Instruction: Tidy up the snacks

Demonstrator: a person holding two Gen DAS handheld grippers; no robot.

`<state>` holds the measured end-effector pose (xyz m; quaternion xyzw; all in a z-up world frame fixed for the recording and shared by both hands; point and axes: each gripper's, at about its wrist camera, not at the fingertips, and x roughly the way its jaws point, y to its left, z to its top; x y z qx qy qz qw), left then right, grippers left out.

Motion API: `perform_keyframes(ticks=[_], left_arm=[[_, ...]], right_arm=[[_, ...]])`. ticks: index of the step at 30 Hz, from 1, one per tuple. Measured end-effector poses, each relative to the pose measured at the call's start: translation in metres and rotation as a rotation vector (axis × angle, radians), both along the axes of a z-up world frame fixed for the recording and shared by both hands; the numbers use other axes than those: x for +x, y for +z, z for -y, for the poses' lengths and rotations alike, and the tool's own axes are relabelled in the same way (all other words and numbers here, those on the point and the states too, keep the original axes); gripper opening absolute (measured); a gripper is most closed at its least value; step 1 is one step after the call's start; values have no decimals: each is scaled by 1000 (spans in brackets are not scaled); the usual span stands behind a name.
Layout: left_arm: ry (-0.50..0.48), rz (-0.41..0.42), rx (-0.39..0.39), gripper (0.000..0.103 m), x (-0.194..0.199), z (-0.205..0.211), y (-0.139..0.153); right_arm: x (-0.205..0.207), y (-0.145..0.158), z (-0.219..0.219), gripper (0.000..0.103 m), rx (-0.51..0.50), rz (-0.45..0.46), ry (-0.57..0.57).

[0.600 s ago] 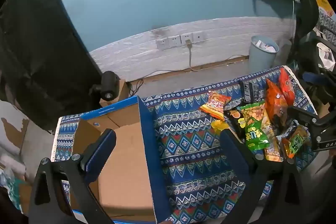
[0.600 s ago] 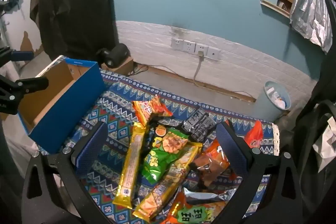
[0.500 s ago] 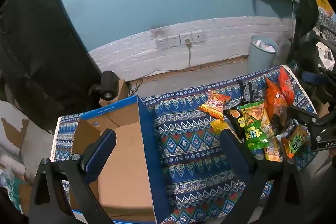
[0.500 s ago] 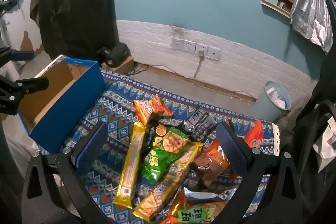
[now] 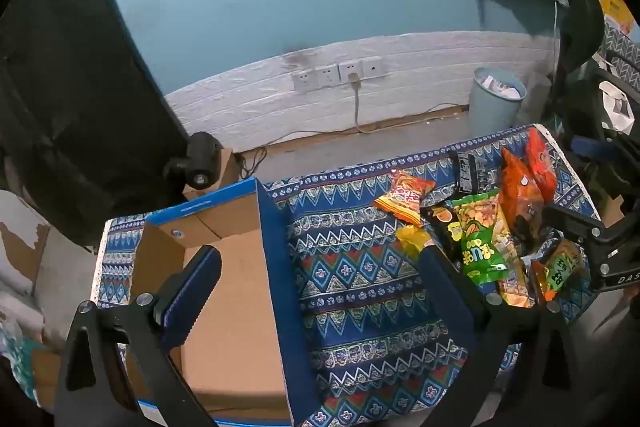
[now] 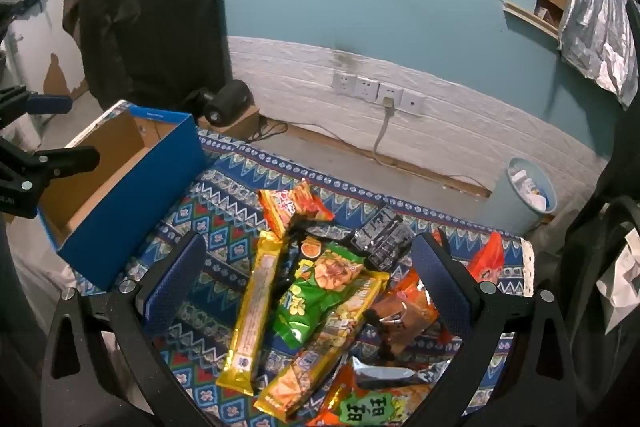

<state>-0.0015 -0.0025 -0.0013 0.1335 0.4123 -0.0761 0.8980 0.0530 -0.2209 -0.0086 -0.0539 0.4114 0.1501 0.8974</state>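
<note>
A heap of snack packets lies on the patterned cloth: a long yellow packet, a green bag, an orange-red packet, black packets and orange bags. The same green bag shows at the right of the left wrist view. My right gripper hangs open above the heap, holding nothing. A blue cardboard box with a bare brown inside stands on the left. My left gripper is open over the box's right wall, with nothing held.
The patterned cloth covers a low table. A light blue waste bin stands behind it at the right. A black device sits on a small carton behind the box. Wall sockets and a cable run along the white wall.
</note>
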Motion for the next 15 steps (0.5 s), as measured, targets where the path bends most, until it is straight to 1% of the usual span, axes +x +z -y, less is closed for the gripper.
perform_keyframes(ticks=[15], left_arm=[[-3, -12, 2, 100, 0, 1, -3]], right_arm=[[-1, 1, 1, 100, 3, -7, 0]])
